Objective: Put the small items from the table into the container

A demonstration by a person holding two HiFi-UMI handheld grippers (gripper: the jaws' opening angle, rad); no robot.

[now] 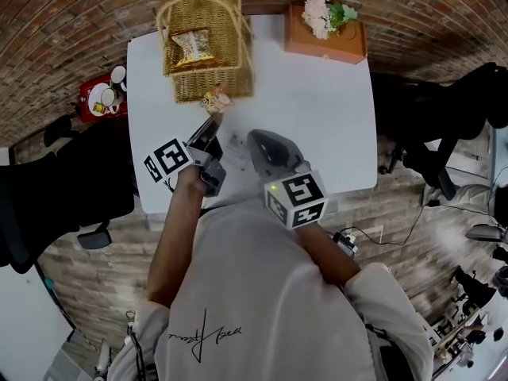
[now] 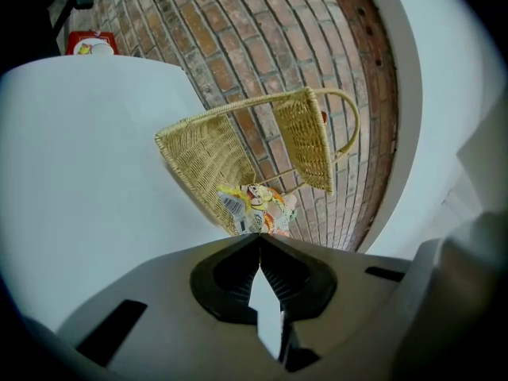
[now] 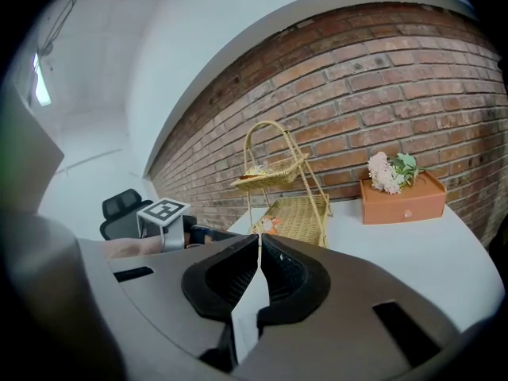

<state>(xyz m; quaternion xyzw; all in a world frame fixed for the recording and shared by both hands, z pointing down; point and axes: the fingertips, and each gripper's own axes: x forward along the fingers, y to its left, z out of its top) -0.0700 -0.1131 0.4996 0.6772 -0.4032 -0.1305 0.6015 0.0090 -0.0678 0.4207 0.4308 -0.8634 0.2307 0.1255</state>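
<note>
Two grippers are shut tight. The left gripper (image 2: 260, 238) pinches the edge of a small snack packet (image 2: 255, 209) at its tips. Just past the tips is the low shelf of the basket (image 2: 205, 153). The right gripper (image 3: 259, 238) holds nothing.

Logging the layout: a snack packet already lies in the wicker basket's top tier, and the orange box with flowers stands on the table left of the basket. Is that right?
Not quite. The orange box with flowers stands right of the wicker basket, not left, as the head view shows. A snack packet does lie in the top tier.
</note>
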